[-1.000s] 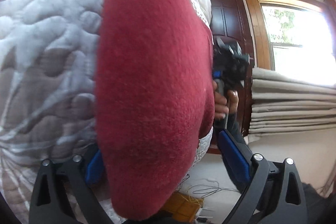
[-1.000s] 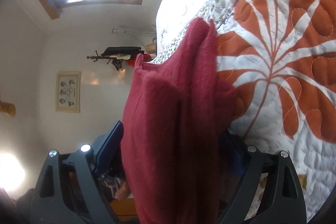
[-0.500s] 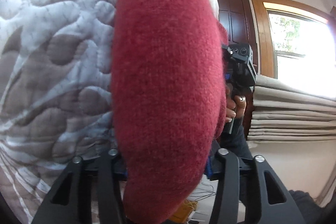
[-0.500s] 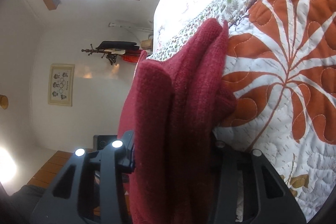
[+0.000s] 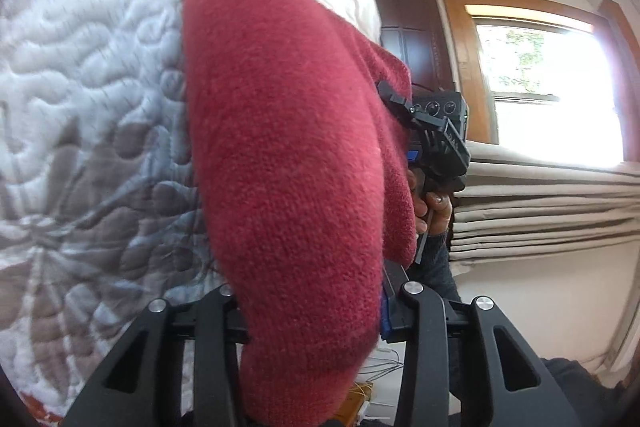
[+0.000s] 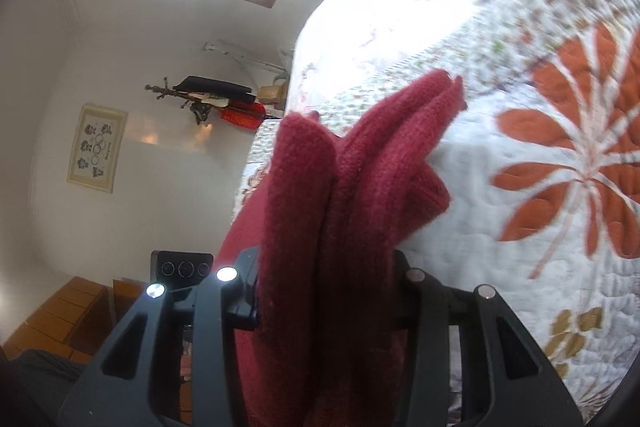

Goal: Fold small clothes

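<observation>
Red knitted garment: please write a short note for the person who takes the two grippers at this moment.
Left gripper: shut on the red knitted garment.
Right gripper: shut on the same garment, several layers bunched between its fingers.
Garment: held between both grippers, close over the floral quilt; whether any part touches the quilt cannot be told.
Done: it looks doubled over at least once.
Left: lay it flat on the quilt, finish the fold, release.

I can't read any words or numbers here. The framed picture on the wall has dark shapes and rings on it, but they are too small and blurry for me to read.
</observation>
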`<state>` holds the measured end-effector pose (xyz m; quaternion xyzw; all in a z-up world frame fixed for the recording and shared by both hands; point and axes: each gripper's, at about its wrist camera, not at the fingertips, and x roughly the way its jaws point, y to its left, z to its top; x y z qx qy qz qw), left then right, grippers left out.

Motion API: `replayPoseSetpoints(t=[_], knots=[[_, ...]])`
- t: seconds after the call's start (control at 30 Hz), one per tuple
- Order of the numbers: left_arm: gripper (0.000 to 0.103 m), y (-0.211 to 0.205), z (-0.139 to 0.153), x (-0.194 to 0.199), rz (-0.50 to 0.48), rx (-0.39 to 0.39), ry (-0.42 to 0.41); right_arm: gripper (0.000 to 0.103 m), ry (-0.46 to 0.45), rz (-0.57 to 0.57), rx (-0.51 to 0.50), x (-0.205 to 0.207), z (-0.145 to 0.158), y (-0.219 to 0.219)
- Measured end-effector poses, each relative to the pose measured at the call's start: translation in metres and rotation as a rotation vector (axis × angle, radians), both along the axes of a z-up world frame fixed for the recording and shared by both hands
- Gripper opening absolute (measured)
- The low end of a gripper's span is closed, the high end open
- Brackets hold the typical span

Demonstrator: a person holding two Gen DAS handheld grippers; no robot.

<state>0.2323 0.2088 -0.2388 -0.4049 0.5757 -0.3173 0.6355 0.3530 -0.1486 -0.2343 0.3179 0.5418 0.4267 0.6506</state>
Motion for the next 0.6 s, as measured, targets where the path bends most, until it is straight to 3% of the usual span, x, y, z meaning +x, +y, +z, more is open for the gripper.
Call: replayPoseSetpoints(t=[0.2, 0.3, 0.4, 0.47, 0.53, 0.6], knots=[[0.04, 0.051, 0.034, -0.038, 0.041, 0.005, -0.081, 0.04, -0.068, 0.057, 0.048, -0.022, 0.032, 0.062], [0.04, 0.087, 0.035, -0.072, 0.078, 0.031, -0.1, 0.04, -0.094, 0.113, 0.054, -0.043, 0.033, 0.108], [0.041, 0.114, 0.012, -0.098, 0.108, 0.091, -0.074, 0.04, -0.075, 0.174, 0.012, -0.064, 0.013, 0.145], [0.042, 0.129, -0.018, -0.11, 0.123, 0.096, -0.012, 0.041, -0.032, 0.193, -0.04, -0.073, -0.012, 0.165], [0.047, 0.136, -0.058, -0.118, 0.14, 0.093, 0.064, 0.055, 0.017, 0.179, -0.094, -0.074, -0.033, 0.173], [0.054, 0.138, -0.075, -0.119, 0.169, 0.044, 0.09, 0.059, 0.048, 0.139, -0.112, -0.072, -0.039, 0.171]])
